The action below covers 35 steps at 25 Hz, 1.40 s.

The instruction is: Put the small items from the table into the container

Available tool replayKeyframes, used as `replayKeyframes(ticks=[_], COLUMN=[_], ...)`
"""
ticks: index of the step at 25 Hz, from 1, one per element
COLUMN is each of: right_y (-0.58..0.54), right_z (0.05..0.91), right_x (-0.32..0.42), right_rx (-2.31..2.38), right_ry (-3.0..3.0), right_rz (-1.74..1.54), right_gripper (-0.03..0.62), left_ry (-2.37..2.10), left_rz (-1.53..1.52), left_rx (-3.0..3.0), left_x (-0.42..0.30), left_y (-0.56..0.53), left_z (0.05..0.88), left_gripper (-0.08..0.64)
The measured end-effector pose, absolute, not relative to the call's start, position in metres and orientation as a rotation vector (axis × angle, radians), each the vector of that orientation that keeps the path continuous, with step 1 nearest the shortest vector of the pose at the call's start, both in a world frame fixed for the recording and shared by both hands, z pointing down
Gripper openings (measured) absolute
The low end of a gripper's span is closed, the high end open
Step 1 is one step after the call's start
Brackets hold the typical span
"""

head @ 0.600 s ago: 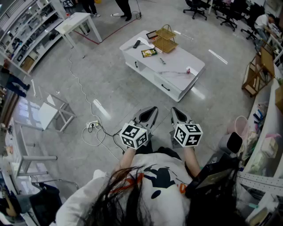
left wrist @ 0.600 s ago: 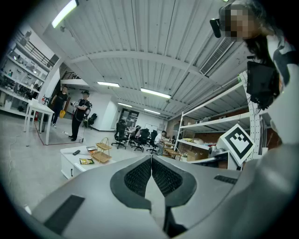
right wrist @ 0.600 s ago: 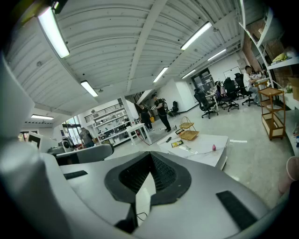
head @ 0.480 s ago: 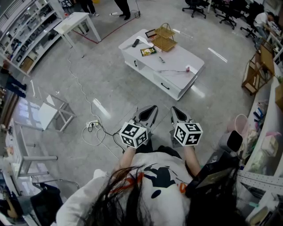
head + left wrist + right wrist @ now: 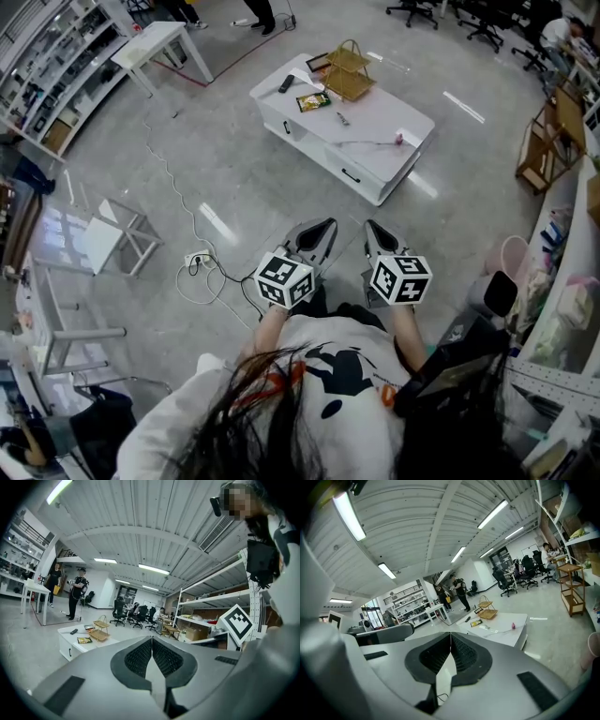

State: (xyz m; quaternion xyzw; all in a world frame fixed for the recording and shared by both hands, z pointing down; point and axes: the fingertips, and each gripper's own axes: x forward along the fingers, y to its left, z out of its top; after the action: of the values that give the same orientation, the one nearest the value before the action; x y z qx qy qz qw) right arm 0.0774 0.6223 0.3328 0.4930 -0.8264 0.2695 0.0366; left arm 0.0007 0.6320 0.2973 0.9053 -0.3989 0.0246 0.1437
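A low white table (image 5: 375, 155) stands across the floor, well ahead of me. On it sit a tiered wire basket (image 5: 349, 73), a green snack packet (image 5: 313, 101), a black remote (image 5: 286, 82), a pen-like item (image 5: 344, 119) and a small pink item (image 5: 398, 139). My left gripper (image 5: 323, 228) and right gripper (image 5: 372, 228) are held side by side near my body, far from the table. Both are shut with nothing between the jaws. The left gripper view shows the left gripper (image 5: 152, 639) closed and the basket (image 5: 100, 629) in the distance. The right gripper view shows the right gripper (image 5: 451, 634) closed, beyond it the table (image 5: 506, 634).
A power strip with coiled cable (image 5: 197, 267) lies on the floor to my left. A white frame stool (image 5: 117, 239) stands further left, a white desk (image 5: 159, 47) at the far left. Shelving and a pink bin (image 5: 511, 261) line the right side. People stand beyond the table.
The table has slid slightly up in the head view. Both grippers stay shut, side by side, in about the same place.
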Motion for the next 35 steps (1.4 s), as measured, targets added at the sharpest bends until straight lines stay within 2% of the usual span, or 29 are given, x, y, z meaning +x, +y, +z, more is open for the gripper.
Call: replayKeyframes(ticks=[18,35], right_y=[0.553,0.373], right_z=[0.355,0.366], right_x=[0.080,0.041], right_rx=[1.523,1.614], right_ry=[-2.481,-2.388], right_rz=[0.882,0.987], right_gripper=[0.015,0.015], left_ry=[-1.029,-0.903], left_rz=[0.121,0.183], left_rx=[2.654,2.655], left_x=[0.014,-0.028], left_y=[0.562,0.369], left_z=[0.308,0.316], left_gripper=[0.011,0.011])
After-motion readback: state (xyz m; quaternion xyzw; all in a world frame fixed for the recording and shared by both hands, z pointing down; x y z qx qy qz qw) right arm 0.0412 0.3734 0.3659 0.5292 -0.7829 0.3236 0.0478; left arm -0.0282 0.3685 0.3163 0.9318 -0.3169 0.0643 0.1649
